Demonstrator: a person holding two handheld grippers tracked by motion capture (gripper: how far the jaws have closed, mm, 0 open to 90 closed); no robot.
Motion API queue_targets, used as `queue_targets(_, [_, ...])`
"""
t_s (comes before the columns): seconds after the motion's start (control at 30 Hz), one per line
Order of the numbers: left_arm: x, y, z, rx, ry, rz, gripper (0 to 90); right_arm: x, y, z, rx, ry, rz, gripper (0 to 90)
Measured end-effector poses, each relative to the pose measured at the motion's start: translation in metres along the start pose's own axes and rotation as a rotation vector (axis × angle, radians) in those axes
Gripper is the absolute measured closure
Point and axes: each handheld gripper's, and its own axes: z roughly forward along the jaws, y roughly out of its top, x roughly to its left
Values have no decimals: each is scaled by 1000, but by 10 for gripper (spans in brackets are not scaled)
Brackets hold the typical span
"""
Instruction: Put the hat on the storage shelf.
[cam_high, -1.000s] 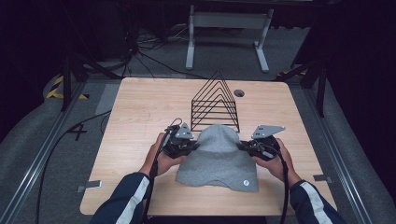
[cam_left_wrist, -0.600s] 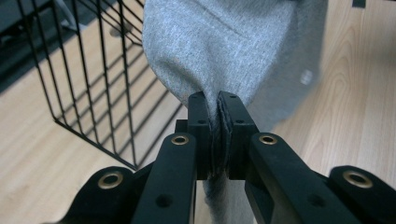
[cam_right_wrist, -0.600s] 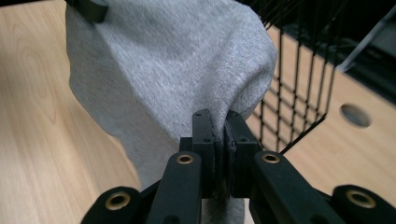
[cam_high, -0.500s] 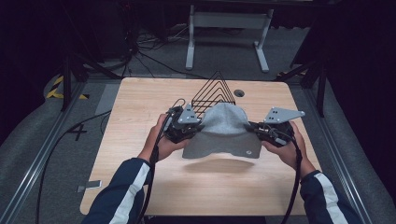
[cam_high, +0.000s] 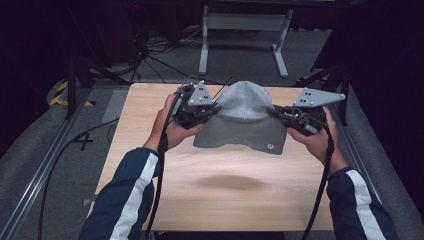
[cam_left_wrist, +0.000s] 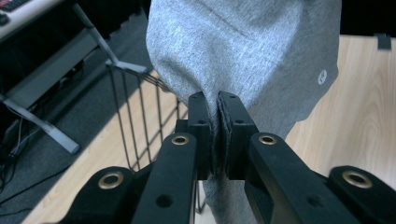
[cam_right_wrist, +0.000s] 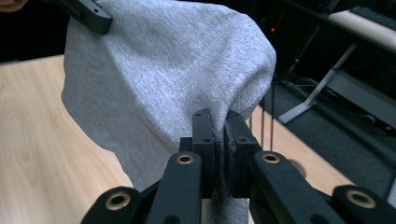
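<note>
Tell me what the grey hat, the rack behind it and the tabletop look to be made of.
Grey hat: soft knit fabric, matte, heathered; it drapes and folds.
Rack: thin black wire, probably coated metal.
Tabletop: pale wood or wood-look laminate, smooth, with visible grain.

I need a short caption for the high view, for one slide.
Two hand-held claws, left and right, lift a grey cloth above the wooden table.

A figure "4" (cam_high: 84, 142) stands marked on the grey floor left of the desk (cam_high: 150, 165). A small round white emblem (cam_high: 270, 147), not legible, sits on the grey cloth (cam_high: 245, 120).
</note>
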Motion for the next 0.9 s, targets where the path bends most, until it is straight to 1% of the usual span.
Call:
queue_targets(0.03, [3,3,0,-9,7,-4,845,-2,5,-1,-6,-8,-2,852])
queue_targets(0.07, [3,3,0,-9,7,-4,845,-5,9,-1,-12,-14,2,852])
queue_targets(0.1, [10,10,-1,-18,20,-8,845,-7,14,-2,-19,-20,-3,852])
queue_targets(0.17, [17,19,-2,-28,36,-15,845,-13,25,-3,-30,-33,-4,852])
queue_targets(0.23, [23,26,-3,-33,42,-13,845,-17,35,-2,-36,-49,-10,852])
queue_targets(0.27, [26,31,-3,-41,53,-9,845,-20,40,-1,-38,-62,-16,852])
queue_targets(0.3, [26,31,-3,-41,53,-9,845,-20,40,-1,-38,-62,-16,852])
queue_targets(0.33, [29,35,-3,-47,58,-16,845,-23,45,0,-44,-69,-14,852])
queue_targets(0.4, [38,44,-3,-58,72,-15,845,-32,58,4,-49,-92,-17,852])
queue_targets(0.47, [43,49,-1,-55,79,-15,845,-37,63,7,-51,-102,-15,852])
queue_targets(0.5, [43,49,-1,-55,79,-15,845,-40,66,9,-50,-107,-12,852])
queue_targets(0.53, [48,53,2,-47,89,-17,845,-43,70,11,-48,-115,-12,852])
queue_targets(0.57, [48,53,2,-47,89,-17,845,-43,70,11,-48,-115,-12,852])
queue_targets(0.63, [59,57,7,-41,90,-21,845,-49,76,17,-50,-124,-8,852])
queue_targets(0.67, [59,57,7,-41,90,-21,845,-49,76,17,-50,-124,-8,852])
queue_targets(0.7, [62,58,10,-42,93,-32,845,-51,78,20,-49,-124,-8,852])
queue_targets(0.73, [66,58,13,-42,86,-38,845,-53,79,23,-47,-129,-11,852])
queue_targets(0.77, [68,58,16,-31,98,-41,845,-54,80,26,-46,-132,-12,852])
queue_targets(0.8, [70,57,18,-29,99,-41,845,-57,80,31,-38,-133,-10,852])
queue_targets(0.83, [73,57,20,-25,91,-50,845,-58,80,34,-33,-133,-7,852])
queue_targets(0.87, [76,56,22,-23,103,-48,845,-60,80,37,-30,-132,-1,852])
queue_targets(0.9, [79,55,24,-21,104,-53,845,-62,80,40,-30,-133,2,853])
